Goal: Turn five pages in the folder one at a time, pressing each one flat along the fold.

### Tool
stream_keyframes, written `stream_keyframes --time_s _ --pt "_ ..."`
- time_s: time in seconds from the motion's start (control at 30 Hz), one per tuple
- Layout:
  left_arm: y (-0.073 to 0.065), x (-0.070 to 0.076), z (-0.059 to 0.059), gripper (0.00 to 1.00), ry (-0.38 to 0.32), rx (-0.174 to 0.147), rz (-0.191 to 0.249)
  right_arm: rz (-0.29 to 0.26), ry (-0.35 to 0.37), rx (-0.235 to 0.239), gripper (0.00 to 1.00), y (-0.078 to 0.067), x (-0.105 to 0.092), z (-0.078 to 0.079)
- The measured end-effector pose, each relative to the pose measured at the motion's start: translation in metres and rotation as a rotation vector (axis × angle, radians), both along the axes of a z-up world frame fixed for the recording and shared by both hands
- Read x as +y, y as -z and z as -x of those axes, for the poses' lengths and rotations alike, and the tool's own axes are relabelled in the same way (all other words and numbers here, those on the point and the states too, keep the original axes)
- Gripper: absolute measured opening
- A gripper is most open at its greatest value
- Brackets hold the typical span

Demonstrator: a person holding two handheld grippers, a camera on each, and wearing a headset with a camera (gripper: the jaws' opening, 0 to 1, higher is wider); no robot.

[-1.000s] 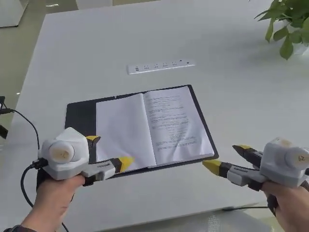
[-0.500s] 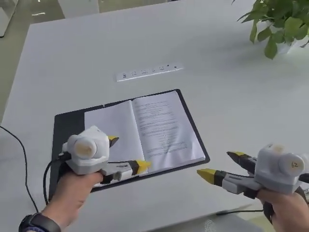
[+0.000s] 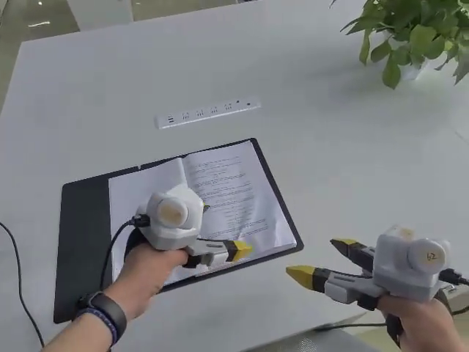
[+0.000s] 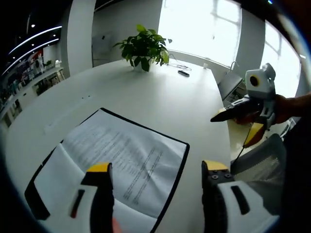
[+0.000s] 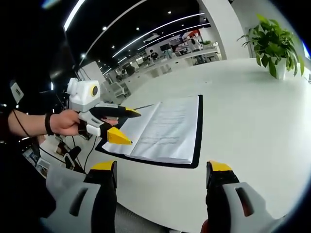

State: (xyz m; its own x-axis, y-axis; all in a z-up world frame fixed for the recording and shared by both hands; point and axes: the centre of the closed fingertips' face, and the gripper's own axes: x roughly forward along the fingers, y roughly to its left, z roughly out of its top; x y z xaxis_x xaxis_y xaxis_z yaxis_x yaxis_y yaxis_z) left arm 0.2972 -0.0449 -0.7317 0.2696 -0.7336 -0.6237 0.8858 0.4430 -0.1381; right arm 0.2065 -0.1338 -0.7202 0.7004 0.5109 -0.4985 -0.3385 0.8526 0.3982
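- The left hand-held gripper (image 3: 222, 229) hung over the near right part of the open folder (image 3: 227, 183), jaws spread wide and holding nothing.
- In the left gripper view, the left hand-held gripper (image 4: 156, 167) had one yellow-tipped jaw over the printed page of the folder (image 4: 126, 155). The other jaw was over bare bench (image 4: 199, 107), past the black cover edge.
- I could not tell whether either jaw touched the paper.
- The right hand-held gripper (image 3: 322, 259) was off the folder, near its front right corner and over the white bench (image 3: 344, 161). Its jaws were also wide apart and empty.
- In the right gripper view, the folder (image 5: 167, 128) lay ahead of the right hand-held gripper (image 5: 162, 166), open flat with a blank page on one side and a printed page on the other. The left hand-held gripper (image 5: 125, 126) was above its far side.
- The right hand-held gripper (image 4: 233, 127) appeared well to the right of the left one's jaws.
- Beyond the folder from both hand-held grippers lay a white power strip (image 3: 207, 113). A leafy plant (image 3: 410, 33) stood farther off, at the bench's corner.
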Motion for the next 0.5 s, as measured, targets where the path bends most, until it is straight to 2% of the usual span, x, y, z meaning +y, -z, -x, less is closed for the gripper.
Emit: stream_keyframes --time_s 0.1,0.23,0.33,0.37,0.4,0.5 --pt "0.009 -0.019 -0.003 0.73 -0.009 0.014 0.005 -0.004 -0.004 0.005 0.74 0.002 -0.002 -0.002" --pt "0.027 -0.039 -0.008 0.73 -0.022 0.004 -0.016 -0.008 -0.023 0.014 0.73 0.005 0.000 -0.005" --pt "0.037 -0.048 -0.012 0.73 -0.050 0.014 -0.019 -0.010 -0.030 0.020 0.72 0.005 -0.001 -0.008" --pt "0.040 -0.050 -0.013 0.71 -0.047 0.003 -0.027 -0.013 -0.029 0.020 0.72 0.005 -0.002 -0.010" --pt "0.046 -0.051 -0.016 0.71 -0.043 -0.026 -0.057 -0.018 -0.029 0.020 0.72 0.004 -0.002 -0.011" --pt "0.056 -0.056 -0.017 0.72 -0.072 0.000 -0.052 -0.020 -0.045 0.024 0.72 0.004 0.000 -0.014"
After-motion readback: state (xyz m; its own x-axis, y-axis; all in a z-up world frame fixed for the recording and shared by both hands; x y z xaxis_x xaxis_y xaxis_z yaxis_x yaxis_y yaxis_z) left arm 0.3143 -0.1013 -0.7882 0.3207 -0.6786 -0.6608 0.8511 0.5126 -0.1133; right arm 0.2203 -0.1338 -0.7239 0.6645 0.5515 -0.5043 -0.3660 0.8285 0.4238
